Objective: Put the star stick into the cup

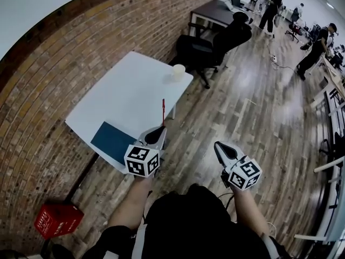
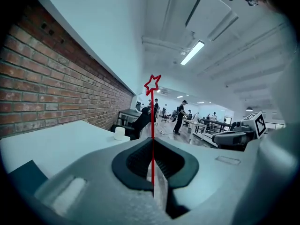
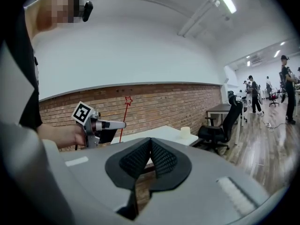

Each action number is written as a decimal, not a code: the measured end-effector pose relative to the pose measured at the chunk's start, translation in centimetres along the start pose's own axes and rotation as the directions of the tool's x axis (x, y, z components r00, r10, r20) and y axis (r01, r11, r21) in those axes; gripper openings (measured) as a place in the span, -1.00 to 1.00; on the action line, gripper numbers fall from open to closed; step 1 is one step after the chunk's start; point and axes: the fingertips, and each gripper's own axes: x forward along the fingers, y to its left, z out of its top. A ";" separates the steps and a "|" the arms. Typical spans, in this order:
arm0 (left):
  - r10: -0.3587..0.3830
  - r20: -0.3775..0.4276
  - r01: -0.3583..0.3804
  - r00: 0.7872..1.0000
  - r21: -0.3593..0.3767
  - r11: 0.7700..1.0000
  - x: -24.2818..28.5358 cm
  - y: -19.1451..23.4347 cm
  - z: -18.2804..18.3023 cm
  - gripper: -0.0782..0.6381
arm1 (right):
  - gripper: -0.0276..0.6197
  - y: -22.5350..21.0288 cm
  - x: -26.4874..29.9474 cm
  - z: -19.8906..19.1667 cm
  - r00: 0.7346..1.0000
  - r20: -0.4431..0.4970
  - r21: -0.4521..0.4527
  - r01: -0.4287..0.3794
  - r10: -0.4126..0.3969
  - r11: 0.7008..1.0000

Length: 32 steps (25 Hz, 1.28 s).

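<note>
The star stick (image 1: 163,111) is a thin red rod topped by an outlined star (image 2: 152,84). It stands upright in my left gripper (image 1: 160,129), which is shut on its lower end at the near edge of the white table (image 1: 129,90). The cream cup (image 1: 178,72) stands upright at the table's far right corner, well beyond the stick; it also shows as a small cup (image 2: 120,133) in the left gripper view. My right gripper (image 1: 218,144) hovers over the wooden floor to the right of the table, jaws shut and empty. From the right gripper view I see the left gripper (image 3: 101,125), the stick (image 3: 124,114) and the cup (image 3: 185,131).
A dark blue mat (image 1: 112,140) lies on the table's near left corner. A brick wall (image 1: 64,63) runs along the left. Black office chairs (image 1: 215,45) stand past the cup, and a red crate (image 1: 58,219) sits on the floor at lower left. People stand far off.
</note>
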 end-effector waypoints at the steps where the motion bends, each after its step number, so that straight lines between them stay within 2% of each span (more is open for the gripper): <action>1: -0.003 -0.001 0.003 1.000 0.005 1.000 0.4 0.1 0.1 -0.75 | -0.91 -0.6 0.4 0.0 1.000 0.002 0.011 0.004 -0.004 1.000; 6: 0.003 -0.007 -0.002 1.000 0.027 1.000 3.1 1.4 0.8 -0.75 | -0.91 -3.2 2.9 0.0 1.000 0.017 0.042 -0.009 0.009 0.999; 14: 0.078 -0.028 -0.078 0.997 0.005 0.997 10.4 5.0 1.7 -0.75 | -0.91 -10.0 10.4 1.3 0.994 0.019 0.047 -0.110 0.109 0.993; 18: 0.144 -0.028 -0.144 0.989 -0.010 0.990 16.2 7.5 4.1 -0.75 | -0.91 -15.7 14.9 3.4 0.985 0.016 0.049 -0.172 0.171 0.984; 21: 0.167 -0.024 -0.167 0.986 0.004 0.986 21.0 8.1 6.9 -0.75 | -0.91 -20.8 17.2 5.9 0.979 0.021 0.055 -0.202 0.201 0.978; 26: 0.232 0.014 -0.232 0.973 0.002 0.973 27.6 9.9 10.7 -0.75 | -0.91 -28.0 20.9 8.1 0.969 0.009 0.055 -0.246 0.246 0.968; 29: 0.249 0.016 -0.249 0.968 0.005 0.968 30.2 10.7 11.6 -0.75 | -0.91 -30.7 23.3 8.5 0.963 -0.014 0.059 -0.269 0.270 0.961; 32: 0.276 0.008 -0.276 0.961 -0.010 0.961 31.0 12.9 11.4 -0.75 | -0.91 -30.9 25.9 8.8 0.952 -0.029 0.066 -0.303 0.306 0.951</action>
